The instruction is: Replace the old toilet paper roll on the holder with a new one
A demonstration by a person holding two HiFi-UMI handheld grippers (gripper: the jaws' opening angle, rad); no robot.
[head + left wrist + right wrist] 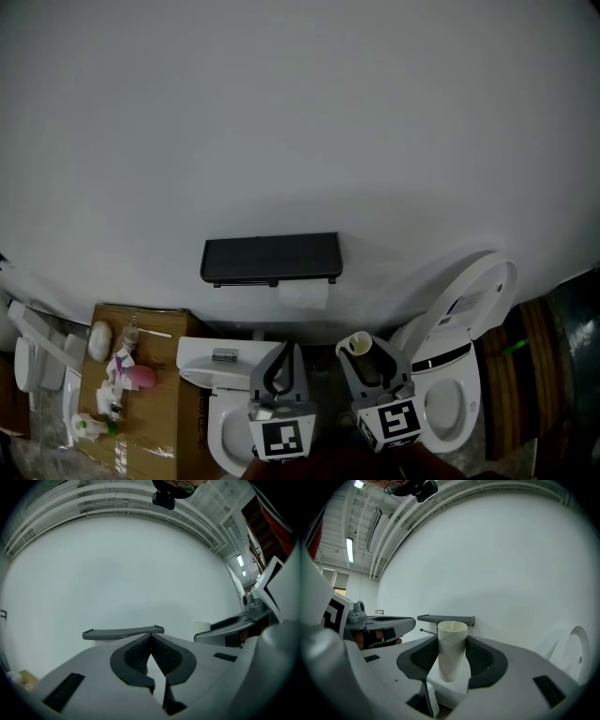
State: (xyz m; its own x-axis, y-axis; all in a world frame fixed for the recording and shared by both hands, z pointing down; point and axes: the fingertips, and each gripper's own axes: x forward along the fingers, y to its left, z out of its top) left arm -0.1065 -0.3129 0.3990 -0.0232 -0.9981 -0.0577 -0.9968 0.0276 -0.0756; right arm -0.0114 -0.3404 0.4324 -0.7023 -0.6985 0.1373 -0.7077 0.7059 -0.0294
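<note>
A black toilet-paper holder (272, 258) is fixed to the white wall, with a bit of white paper (305, 295) showing under its right end. My right gripper (367, 361) is shut on an empty cardboard tube (356, 343), held upright below the holder. In the right gripper view the tube (451, 658) stands between the pads, with the holder (446, 618) and its thin rod (427, 631) behind. My left gripper (286, 349) is beside it on the left, shut with nothing in it; its tips (150, 638) meet in front of the holder (123, 632).
A white toilet (211, 361) stands below the left gripper. Another toilet with a raised lid (469, 300) is at the right. A cardboard sheet (150, 412) with small items lies at the left, and more white fixtures (33, 352) at the far left.
</note>
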